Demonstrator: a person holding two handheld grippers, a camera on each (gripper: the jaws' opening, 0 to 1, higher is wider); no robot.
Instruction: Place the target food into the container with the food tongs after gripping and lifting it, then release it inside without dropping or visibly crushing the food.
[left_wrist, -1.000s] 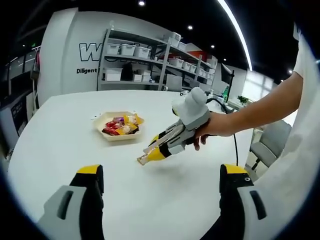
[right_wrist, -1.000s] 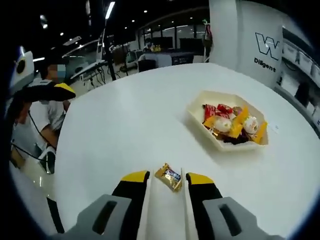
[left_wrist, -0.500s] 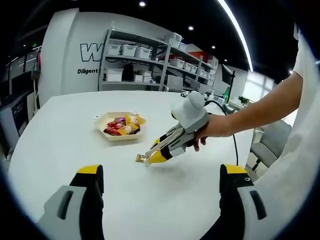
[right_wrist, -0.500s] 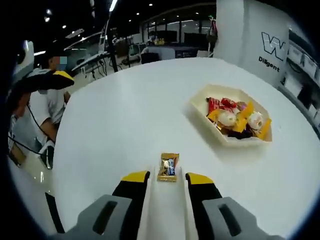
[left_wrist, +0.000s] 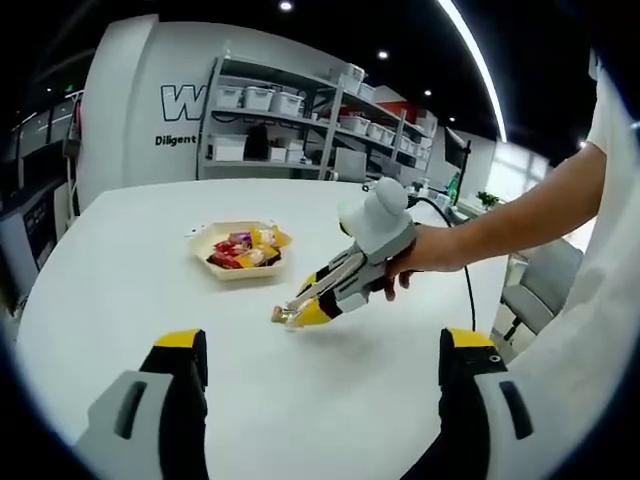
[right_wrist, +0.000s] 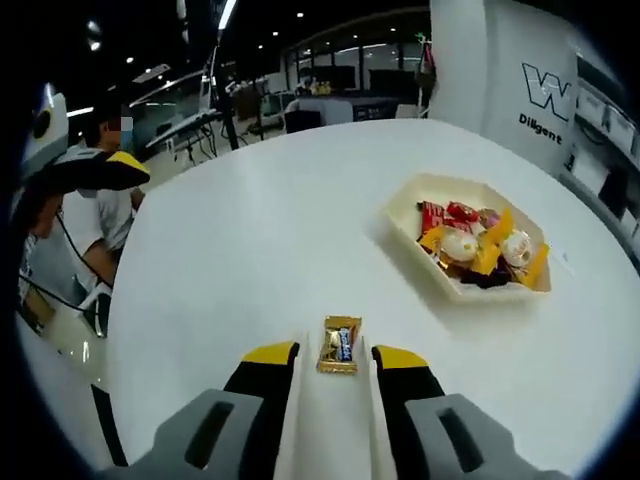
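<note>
So the big white table (right_wrist: 250, 230) carries a cream tray (right_wrist: 405, 215) of mixed wrapped sweets toward its far side. Nearer the middle, the right gripper (right_wrist: 338, 362) has its fingers pinching a small gold-wrapped candy (right_wrist: 339, 344), tongs blades between them. Left gripper (left_wrist: 320, 355) fingers are spread wide, holding nothing.

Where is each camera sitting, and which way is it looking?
Left gripper view: rides on the left gripper, jaws wide apart, looking across the white table toward shelves; the person's arm holds the right gripper.
Right gripper view: rides on the right gripper, looking along the table to the room beyond; the left gripper shows at the left edge.
Both show the tray of sweets and the candy at the right gripper's tips.
</note>
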